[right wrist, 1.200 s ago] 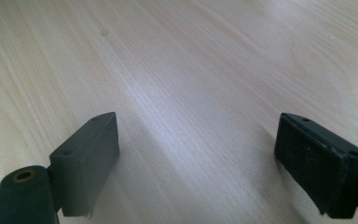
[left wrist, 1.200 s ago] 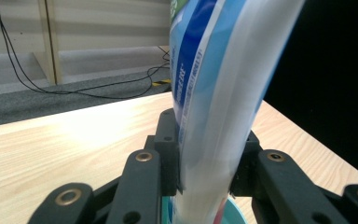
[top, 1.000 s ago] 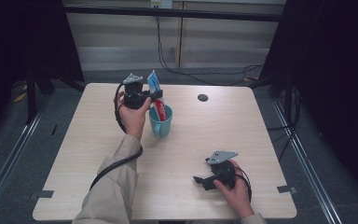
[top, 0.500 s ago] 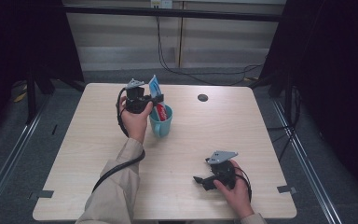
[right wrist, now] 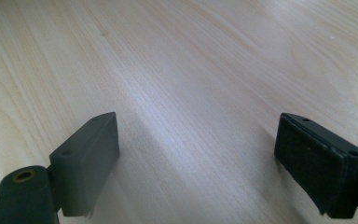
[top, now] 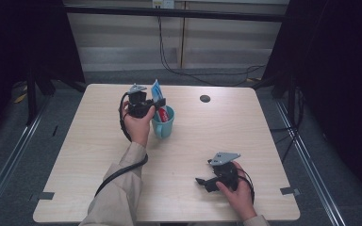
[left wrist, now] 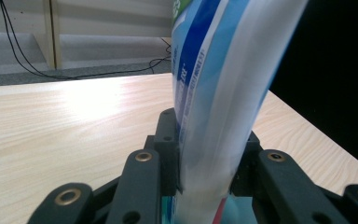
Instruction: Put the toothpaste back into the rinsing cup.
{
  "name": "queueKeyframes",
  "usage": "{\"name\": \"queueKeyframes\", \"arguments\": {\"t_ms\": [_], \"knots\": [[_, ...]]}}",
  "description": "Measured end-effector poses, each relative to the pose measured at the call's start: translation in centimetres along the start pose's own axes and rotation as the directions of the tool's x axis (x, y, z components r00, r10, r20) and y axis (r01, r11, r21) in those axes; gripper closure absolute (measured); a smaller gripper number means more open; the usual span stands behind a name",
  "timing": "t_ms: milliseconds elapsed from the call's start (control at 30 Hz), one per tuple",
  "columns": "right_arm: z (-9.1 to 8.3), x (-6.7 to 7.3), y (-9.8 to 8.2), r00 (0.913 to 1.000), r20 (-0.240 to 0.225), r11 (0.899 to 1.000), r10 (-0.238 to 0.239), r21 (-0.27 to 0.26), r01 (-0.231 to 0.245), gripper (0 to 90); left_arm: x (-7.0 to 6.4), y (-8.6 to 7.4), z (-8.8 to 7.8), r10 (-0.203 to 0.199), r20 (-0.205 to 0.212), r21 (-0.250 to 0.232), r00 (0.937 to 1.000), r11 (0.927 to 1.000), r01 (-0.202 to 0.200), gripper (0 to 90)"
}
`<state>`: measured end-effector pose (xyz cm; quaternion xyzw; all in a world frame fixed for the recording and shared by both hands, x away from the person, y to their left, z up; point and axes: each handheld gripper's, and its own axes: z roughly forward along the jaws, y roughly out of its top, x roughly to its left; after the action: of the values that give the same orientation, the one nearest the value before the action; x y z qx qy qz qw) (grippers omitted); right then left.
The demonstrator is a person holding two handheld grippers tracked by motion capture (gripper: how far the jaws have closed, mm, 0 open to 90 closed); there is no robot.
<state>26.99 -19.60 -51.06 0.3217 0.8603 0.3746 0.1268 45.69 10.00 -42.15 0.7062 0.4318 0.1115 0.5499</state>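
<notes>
A blue and white tube (top: pixel 156 90) stands upright with its lower end inside a teal mug (top: pixel 163 126) at the table's middle left. My left gripper (top: pixel 153 106) is shut on the tube just above the mug's rim. In the left gripper view the tube (left wrist: pixel 223 93) rises between the jaws, with my left gripper (left wrist: pixel 205 175) clamped on its lower part. Something red (top: pixel 163 114) shows at the mug's mouth; I cannot tell whether it belongs to the tube. My right gripper (top: pixel 202 181) rests open on the table near the front right, with bare wood between its pads (right wrist: pixel 91 158).
The wooden table (top: pixel 245 127) has a small dark round hole (top: pixel 205 99) at the back middle. Cables trail from both grippers. Dark floor and frame rails surround the table, with a wall and cables behind it.
My left gripper has sunk a little toward the mug with the tube in it, so the tube sits lower. The right gripper has stayed put.
</notes>
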Motion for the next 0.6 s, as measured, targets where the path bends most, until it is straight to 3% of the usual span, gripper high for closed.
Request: {"name": "queueKeyframes", "arguments": {"t_ms": [600], "knots": [[0.0, 0.01, 0.0, 1.0, 0.0, 1.0, 0.001, 0.0, -0.001, 13.2, 0.44, -0.57, -0.14, -0.028, -0.028, -0.013, 0.9992, 0.9995, 0.028, 69.3]]}}
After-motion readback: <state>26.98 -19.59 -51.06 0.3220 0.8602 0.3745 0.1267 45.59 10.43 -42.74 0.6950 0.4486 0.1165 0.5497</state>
